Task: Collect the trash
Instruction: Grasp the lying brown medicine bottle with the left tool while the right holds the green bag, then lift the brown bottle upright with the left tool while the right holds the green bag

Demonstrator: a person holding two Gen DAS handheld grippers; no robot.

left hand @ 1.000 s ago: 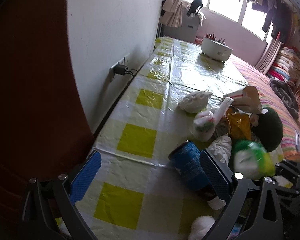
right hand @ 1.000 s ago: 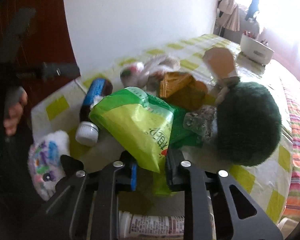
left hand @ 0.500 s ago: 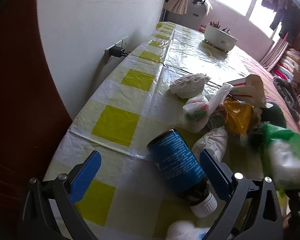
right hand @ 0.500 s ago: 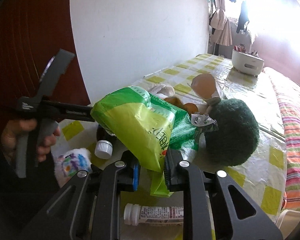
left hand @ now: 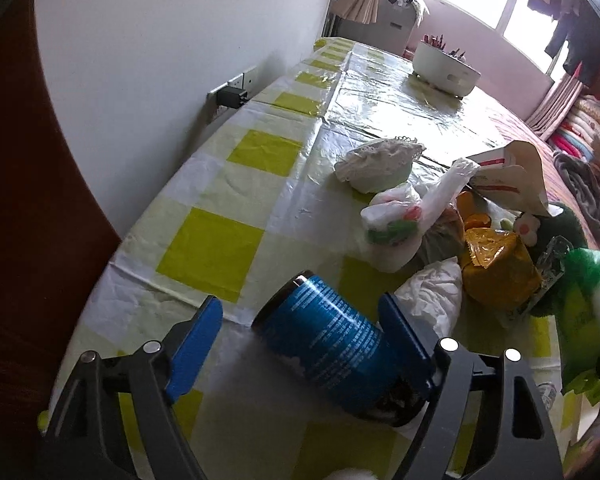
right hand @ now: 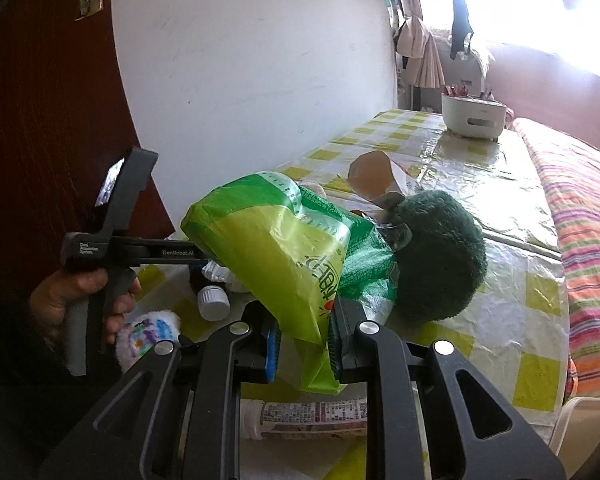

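Green bag (right hand: 284, 248) in right tool (right hand: 302, 344)

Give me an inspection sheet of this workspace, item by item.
Surface: table under a glossy yellow-and-white checked plastic cloth.
Job's things: brown bottle with blue label lying on its side; green plastic bag lifted.
Clutter: tied white bags, orange packet, dark green plush, white tub.
Grippers: left gripper jaws have just been closing around the bottle, left pad apart from it; right gripper shut on the bag.
Cables: black plug in wall socket.
Surroundings: white wall, hanging clothes, window.
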